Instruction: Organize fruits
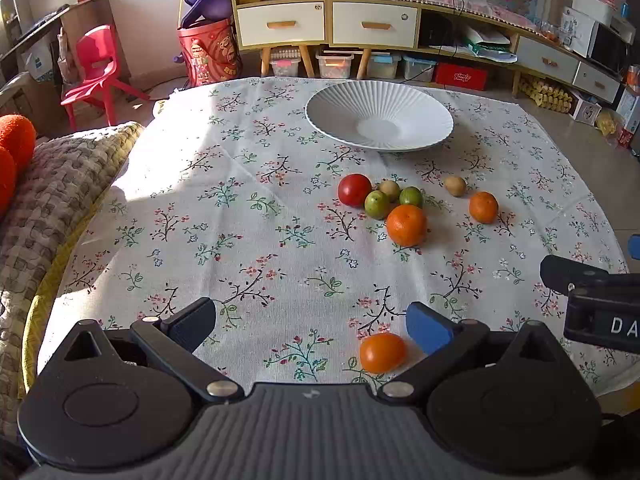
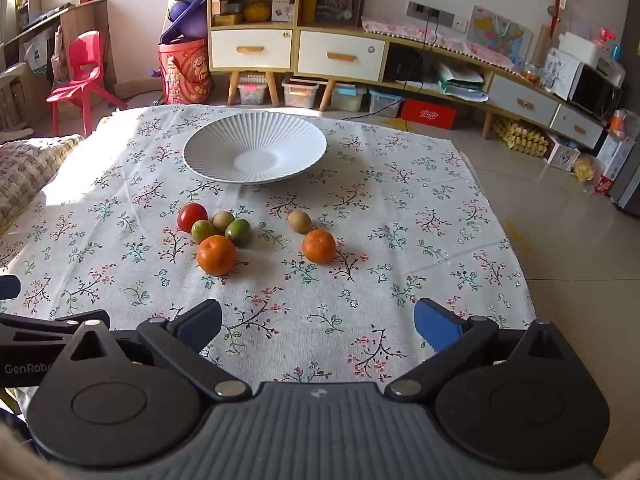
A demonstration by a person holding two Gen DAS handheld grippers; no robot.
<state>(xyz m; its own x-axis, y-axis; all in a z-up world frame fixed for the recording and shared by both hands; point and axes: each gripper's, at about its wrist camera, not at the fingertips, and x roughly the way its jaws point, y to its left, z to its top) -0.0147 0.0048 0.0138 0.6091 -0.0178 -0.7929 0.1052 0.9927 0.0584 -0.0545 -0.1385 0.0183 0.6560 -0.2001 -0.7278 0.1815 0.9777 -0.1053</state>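
- Left wrist view: the left gripper (image 1: 310, 330) is seen at the bottom of the frame with its jaws spread wide and nothing held between them.
- A small orange tomato (image 1: 382, 353) lies on the floral tablecloth (image 1: 240, 208) just inside the blue right fingertip, at lower centre; whether they touch cannot be told. This fruit is shown in this view only.
- Centre right, a red tomato (image 1: 354, 189), two green fruits (image 1: 377, 205) (image 1: 411, 197), a brown kiwi (image 1: 389, 189) and a large orange (image 1: 406, 225) are clustered; a second kiwi (image 1: 455, 186) and a smaller orange (image 1: 483, 207) lie apart to the right.
- An empty white ribbed plate (image 1: 340, 100) is set at upper centre.
- Part of the right gripper's body is caught at the right edge.
- Right wrist view: the right gripper (image 2: 318, 326) is likewise shown wide open and empty at the bottom.
- The same cluster is seen left of centre, led by the large orange (image 2: 216, 255); the plate (image 2: 208, 148) sits above it.
- Bare floor tiles (image 2: 560, 220) are revealed at right.
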